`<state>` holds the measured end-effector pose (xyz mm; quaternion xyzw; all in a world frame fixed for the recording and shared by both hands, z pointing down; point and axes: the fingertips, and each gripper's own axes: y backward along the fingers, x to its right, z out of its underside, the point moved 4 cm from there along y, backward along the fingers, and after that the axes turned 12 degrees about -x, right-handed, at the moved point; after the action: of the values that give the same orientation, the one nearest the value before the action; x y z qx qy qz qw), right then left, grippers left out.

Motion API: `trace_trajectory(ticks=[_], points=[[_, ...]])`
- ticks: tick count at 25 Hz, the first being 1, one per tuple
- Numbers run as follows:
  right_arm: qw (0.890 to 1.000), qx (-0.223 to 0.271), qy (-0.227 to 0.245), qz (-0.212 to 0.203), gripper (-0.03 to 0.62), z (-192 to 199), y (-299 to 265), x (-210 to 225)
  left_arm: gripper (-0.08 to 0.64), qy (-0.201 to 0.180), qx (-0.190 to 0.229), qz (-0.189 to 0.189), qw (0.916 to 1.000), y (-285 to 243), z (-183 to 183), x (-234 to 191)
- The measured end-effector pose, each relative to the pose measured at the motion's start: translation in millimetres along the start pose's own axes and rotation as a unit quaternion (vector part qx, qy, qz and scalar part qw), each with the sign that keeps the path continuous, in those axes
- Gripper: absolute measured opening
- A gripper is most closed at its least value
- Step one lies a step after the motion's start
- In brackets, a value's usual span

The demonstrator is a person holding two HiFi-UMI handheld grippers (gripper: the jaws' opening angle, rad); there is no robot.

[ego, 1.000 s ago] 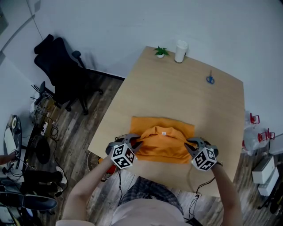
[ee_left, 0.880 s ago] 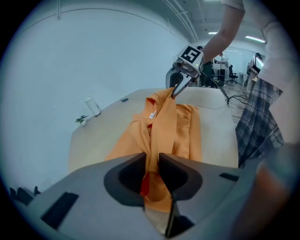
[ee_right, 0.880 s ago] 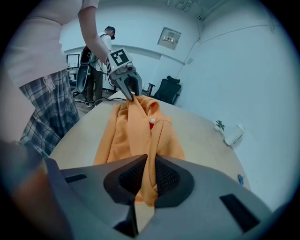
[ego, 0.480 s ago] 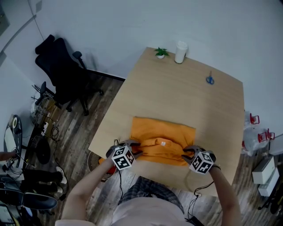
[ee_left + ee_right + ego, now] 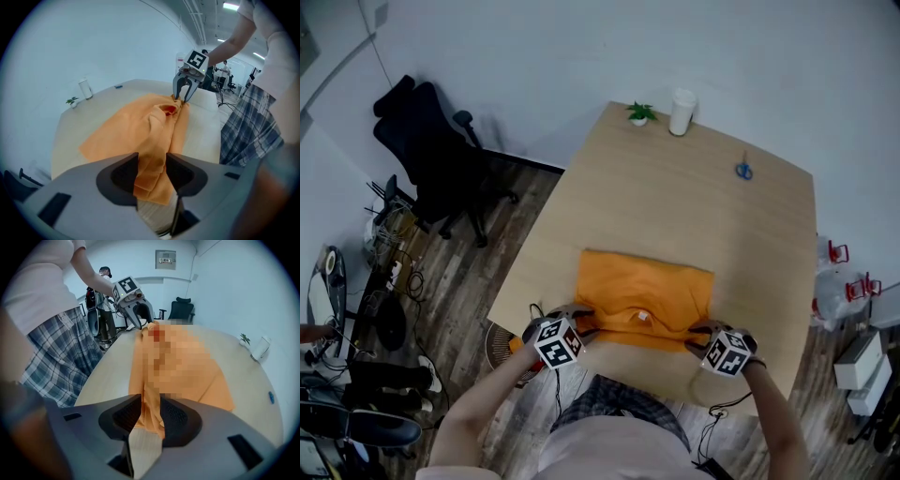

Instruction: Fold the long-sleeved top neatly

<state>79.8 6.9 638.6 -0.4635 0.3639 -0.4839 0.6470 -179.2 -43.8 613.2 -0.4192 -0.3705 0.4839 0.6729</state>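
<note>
lying rumpled, soft orange top (image 5: 645,292) on smooth wooden table (image 5: 680,192)

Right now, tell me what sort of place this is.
Probably an office or lab workroom: a black office chair by a white wall, a wooden table bearing blue scissors, and tangled cables on the floor.

Top (image 5: 647,286) is glowing plain orange, table (image 5: 694,197) is looking pale wood, person's wearing a blue-grey plaid garment (image 5: 614,398), scissors (image 5: 743,171) showing blue, chair (image 5: 431,141) sitting black.
</note>
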Motion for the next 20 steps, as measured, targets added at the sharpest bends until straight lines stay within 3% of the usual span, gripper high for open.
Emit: trace_trajectory(ticks=[8, 13, 16, 20], points=[[0.998, 0.060, -0.004, 0.027, 0.135, -36.5, 15.2, 8.3, 0.190, -0.021, 0.034, -0.012, 0.9991, 6.6, -35.1, -4.2], [0.995, 0.085, -0.030, 0.054, 0.093, -56.4, 12.8, 21.7, 0.181, 0.008, 0.055, -0.026, 0.9981, 4.6, -55.9, -22.7], [0.995, 0.074, -0.048, 0.049, 0.084, -60.7, 3.8, 25.6, 0.172, 0.015, 0.043, -0.017, 0.9988, -4.9, -57.7, -24.1], [0.999, 0.024, -0.029, 0.024, 0.087, -50.5, -11.4, 14.0, 0.161, 0.003, 0.016, 0.020, 0.9997, -13.2, -47.7, -4.7]])
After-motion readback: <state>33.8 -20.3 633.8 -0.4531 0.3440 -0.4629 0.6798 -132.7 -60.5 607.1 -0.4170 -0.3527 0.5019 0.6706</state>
